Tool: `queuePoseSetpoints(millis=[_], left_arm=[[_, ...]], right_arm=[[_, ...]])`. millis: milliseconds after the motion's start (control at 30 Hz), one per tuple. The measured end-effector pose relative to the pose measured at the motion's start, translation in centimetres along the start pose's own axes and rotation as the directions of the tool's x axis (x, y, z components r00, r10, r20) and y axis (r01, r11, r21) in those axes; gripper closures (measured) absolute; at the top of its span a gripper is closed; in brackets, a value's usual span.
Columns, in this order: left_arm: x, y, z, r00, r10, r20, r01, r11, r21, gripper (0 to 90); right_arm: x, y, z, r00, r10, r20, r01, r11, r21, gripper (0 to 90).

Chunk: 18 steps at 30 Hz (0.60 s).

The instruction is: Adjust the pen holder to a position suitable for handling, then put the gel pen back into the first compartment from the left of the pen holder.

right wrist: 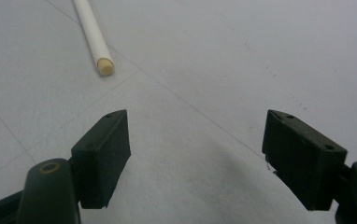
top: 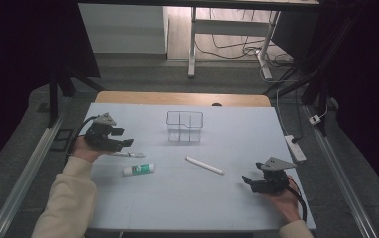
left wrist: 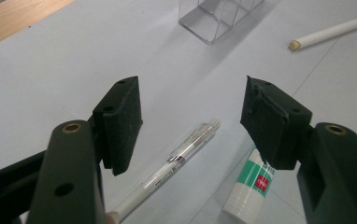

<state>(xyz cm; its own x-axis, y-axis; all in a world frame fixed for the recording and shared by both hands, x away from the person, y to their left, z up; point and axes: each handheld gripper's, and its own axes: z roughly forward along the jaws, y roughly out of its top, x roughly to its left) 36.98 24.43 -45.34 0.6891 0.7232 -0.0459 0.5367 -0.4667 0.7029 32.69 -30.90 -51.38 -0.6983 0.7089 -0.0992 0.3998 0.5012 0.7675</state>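
Left gripper (left wrist: 190, 126), jaws spread and empty, hovers over the clear pen (left wrist: 167, 170) lying at its six o'clock beside the glue stick (left wrist: 251, 186), likely needing to descend and pinch

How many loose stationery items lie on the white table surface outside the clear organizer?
3: a clear pen by the left gripper, a green-labelled glue stick just nearer the person, and a white stick mid-table. None seem hidden.
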Motion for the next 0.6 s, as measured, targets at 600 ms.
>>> queuePoseSetpoints(millis=[600], left_arm=[[0.7, -0.8, 0.0, 0.9989, 0.046, 0.000, -0.046, 0.9949, 0.090, 37.9]], right_arm=[[-0.1, 0.0, 0.0, 1.0000, 0.001, 0.001, -0.001, 1.000, 0.000, 22.9]])
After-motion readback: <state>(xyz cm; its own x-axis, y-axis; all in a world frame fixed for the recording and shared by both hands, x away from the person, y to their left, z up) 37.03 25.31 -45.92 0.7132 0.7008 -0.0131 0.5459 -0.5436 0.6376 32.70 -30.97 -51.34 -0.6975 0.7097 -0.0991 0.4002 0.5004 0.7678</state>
